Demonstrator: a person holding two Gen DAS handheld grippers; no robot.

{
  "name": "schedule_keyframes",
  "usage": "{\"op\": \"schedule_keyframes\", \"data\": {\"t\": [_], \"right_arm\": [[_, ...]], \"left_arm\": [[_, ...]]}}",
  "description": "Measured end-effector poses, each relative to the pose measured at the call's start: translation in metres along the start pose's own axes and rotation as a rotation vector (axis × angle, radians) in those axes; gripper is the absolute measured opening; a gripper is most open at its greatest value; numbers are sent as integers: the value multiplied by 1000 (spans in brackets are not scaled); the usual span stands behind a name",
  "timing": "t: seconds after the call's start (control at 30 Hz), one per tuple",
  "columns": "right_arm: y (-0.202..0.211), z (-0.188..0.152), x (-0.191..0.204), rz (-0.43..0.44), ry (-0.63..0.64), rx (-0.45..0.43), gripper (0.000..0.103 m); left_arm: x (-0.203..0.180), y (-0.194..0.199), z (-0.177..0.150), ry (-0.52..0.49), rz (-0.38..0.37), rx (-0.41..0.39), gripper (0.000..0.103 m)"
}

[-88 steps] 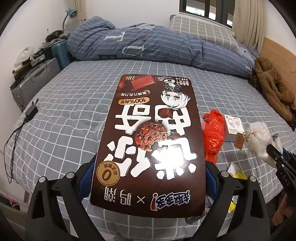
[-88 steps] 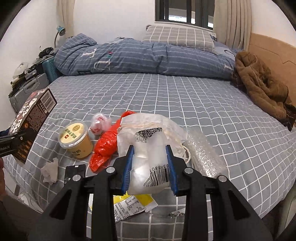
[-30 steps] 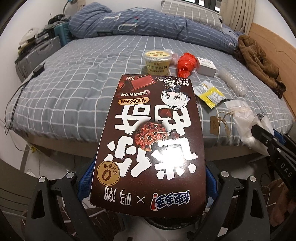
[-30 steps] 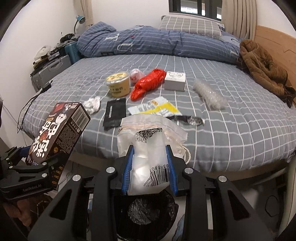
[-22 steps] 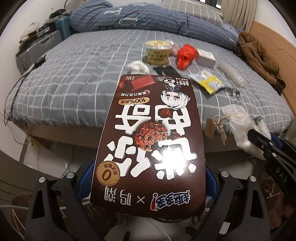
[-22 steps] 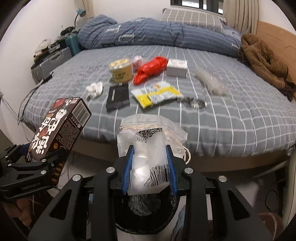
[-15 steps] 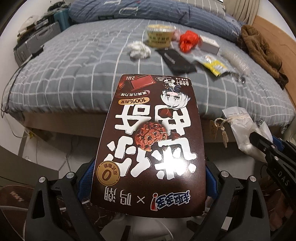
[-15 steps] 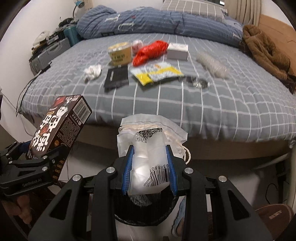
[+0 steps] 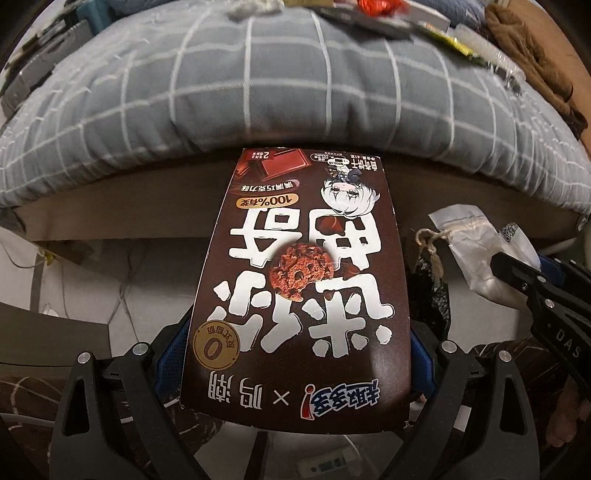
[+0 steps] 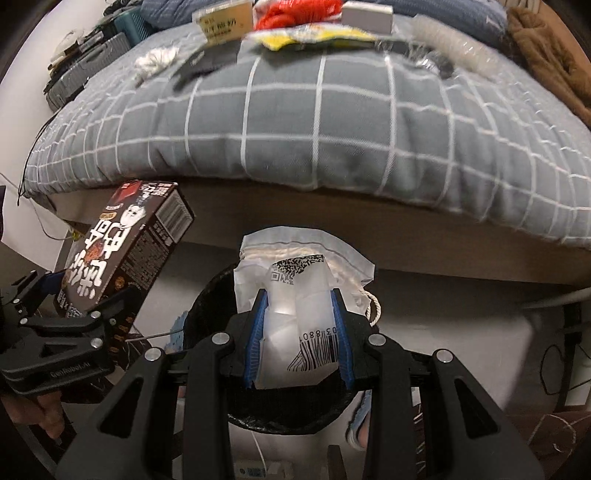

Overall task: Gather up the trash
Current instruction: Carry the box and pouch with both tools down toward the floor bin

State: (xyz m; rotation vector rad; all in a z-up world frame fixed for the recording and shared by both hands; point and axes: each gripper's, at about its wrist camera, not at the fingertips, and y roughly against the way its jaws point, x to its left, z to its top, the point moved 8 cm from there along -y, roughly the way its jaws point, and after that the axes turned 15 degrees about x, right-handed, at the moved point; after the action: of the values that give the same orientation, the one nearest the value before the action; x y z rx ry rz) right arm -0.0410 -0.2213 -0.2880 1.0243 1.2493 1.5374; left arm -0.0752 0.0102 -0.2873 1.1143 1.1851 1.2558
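My left gripper [image 9: 295, 354] is shut on a dark brown cookie box [image 9: 299, 280] that fills the middle of the left wrist view. The same box [image 10: 125, 251] shows at the left of the right wrist view, clamped in the left gripper [image 10: 85, 310]. My right gripper [image 10: 299, 332] is shut on a white plastic bag [image 10: 299, 295] with a barcode and a drawstring. Right under that bag is a bin lined with a black bag [image 10: 207, 306]. From the left wrist view the white bag [image 9: 476, 251] and the right gripper [image 9: 517, 273] are at the right, beside the bin's black liner [image 9: 432, 291].
The grey checked bed [image 10: 332, 122] rises just behind the bin, its wooden frame [image 10: 424, 240] at gripper height. On the bed lie a yellow tub [image 10: 225, 20], a red bag [image 10: 295, 11], a white box [image 10: 367, 14], a crumpled tissue [image 10: 155, 61] and wrappers. A brown coat [image 10: 546, 48] is at the right.
Both grippers have sunk below the bed's edge and tipped downward. The bed top has slid to the upper edge of both views. The bin now sits closer under the white bag.
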Motion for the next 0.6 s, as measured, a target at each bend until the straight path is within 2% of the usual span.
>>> {"op": "schedule_keyframes", "data": {"t": [0.13, 0.4, 0.5, 0.6], "right_arm": [[-17, 1, 5, 9, 14, 37, 32], [-28, 1, 27, 21, 46, 56, 34], [-29, 0, 30, 17, 57, 64, 40], [-28, 1, 25, -1, 55, 58, 57]], "left_arm": [[5, -10, 2, 3, 12, 23, 91], [26, -17, 0, 44, 22, 36, 91], [25, -15, 0, 50, 24, 38, 91], [13, -13, 4, 39, 23, 35, 91]]}}
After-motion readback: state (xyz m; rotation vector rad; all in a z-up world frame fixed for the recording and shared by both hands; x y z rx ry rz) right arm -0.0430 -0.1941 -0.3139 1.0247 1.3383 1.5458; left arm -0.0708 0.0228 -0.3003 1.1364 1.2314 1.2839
